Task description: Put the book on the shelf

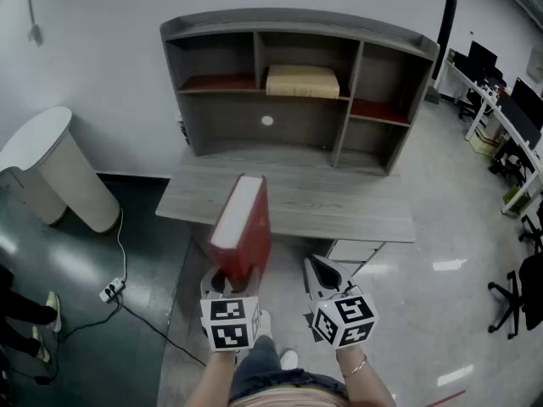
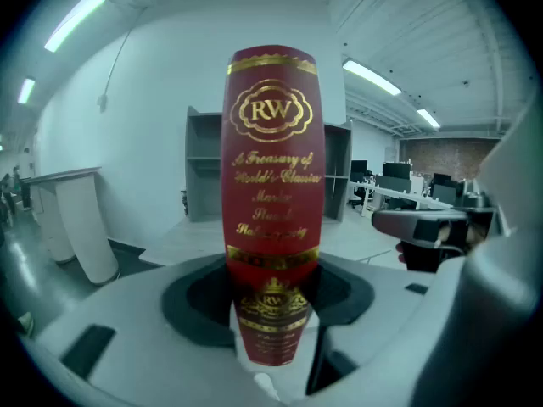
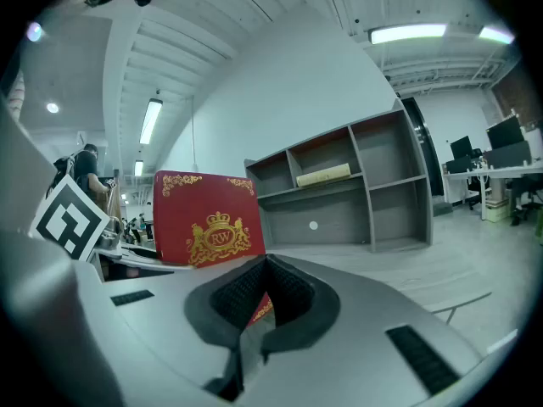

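The left claw (image 1: 227, 280) is clamped on the lower end of the red book (image 1: 242, 231), its two jaws pressing on either side. In the left gripper view the book stands upright between them, its spine with gold lettering and an "RW" crest facing the camera. From the head view the book hangs in the air at about 7 o'clock from the middle of the table (image 1: 339, 202), over its near edge, with its white page edge turned up and its far end leaning towards 12 o'clock. Whether it touches the table I cannot tell. The right claw (image 1: 312, 263) sits at 3 o'clock of the left one, just beside the book but apart from it. Its jaws are together at the tips with nothing gripped; its own view shows the red cover with a gold crest off at 9 to 10 o'clock. The shelf (image 1: 229, 121) stands on the far side of the table at 12 o'clock, a grey unit with open compartments. A cream book (image 1: 303, 81) lies flat in its upper middle compartment. On the floor at 9 o'clock stands a white cabinet (image 1: 64, 168) with a rounded top, and a power strip (image 1: 111, 291) lies at 8 o'clock. An office chair (image 1: 517, 299) stands at 4 o'clock.
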A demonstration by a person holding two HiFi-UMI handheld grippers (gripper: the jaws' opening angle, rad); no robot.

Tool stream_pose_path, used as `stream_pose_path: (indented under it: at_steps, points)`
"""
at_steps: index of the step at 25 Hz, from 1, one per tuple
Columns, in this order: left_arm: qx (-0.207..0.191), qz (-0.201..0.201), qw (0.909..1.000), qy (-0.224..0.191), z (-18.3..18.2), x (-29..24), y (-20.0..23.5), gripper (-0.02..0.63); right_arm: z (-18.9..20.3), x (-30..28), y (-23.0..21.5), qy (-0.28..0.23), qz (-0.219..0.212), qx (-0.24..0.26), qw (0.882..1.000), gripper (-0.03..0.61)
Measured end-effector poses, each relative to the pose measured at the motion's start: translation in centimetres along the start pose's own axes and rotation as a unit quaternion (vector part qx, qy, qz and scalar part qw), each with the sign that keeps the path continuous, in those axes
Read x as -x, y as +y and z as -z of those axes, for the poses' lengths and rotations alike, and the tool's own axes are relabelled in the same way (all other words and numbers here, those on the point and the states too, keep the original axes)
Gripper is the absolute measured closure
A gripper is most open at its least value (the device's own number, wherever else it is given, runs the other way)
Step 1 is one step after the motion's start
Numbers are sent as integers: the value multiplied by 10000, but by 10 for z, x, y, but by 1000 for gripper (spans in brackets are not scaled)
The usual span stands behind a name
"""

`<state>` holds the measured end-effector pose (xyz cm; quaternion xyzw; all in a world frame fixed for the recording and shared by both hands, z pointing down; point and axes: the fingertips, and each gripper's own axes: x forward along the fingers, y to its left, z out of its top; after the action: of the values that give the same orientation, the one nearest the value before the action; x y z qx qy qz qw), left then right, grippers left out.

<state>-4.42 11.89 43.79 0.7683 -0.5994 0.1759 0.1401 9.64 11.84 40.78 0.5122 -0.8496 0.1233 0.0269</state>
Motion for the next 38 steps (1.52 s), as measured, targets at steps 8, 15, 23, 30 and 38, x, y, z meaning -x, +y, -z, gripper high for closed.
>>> stream_pose_path:
  at_steps: [8, 15, 23, 30, 38]
  points:
    - [82, -72, 9999, 9, 3, 7, 0, 379, -2, 9, 2, -18, -5, 31, 10000, 570]
    - [138, -139, 9998, -58, -6, 6, 4, 379, -8, 5, 8, -97, -194, 94, 9997, 570]
    - [194, -221, 9995, -137, -29, -20, 16, 379, -18, -18, 4, -153, -312, 172, 9992, 569]
    - [271, -107, 9996, -36, -41, -84, 38, 379, -11, -79, -18, 84, -312, 71, 9995, 569]
    - [292, 35, 9995, 147, -72, -169, 70, 377, -26, -170, -48, 238, -300, -206, 9991, 569]
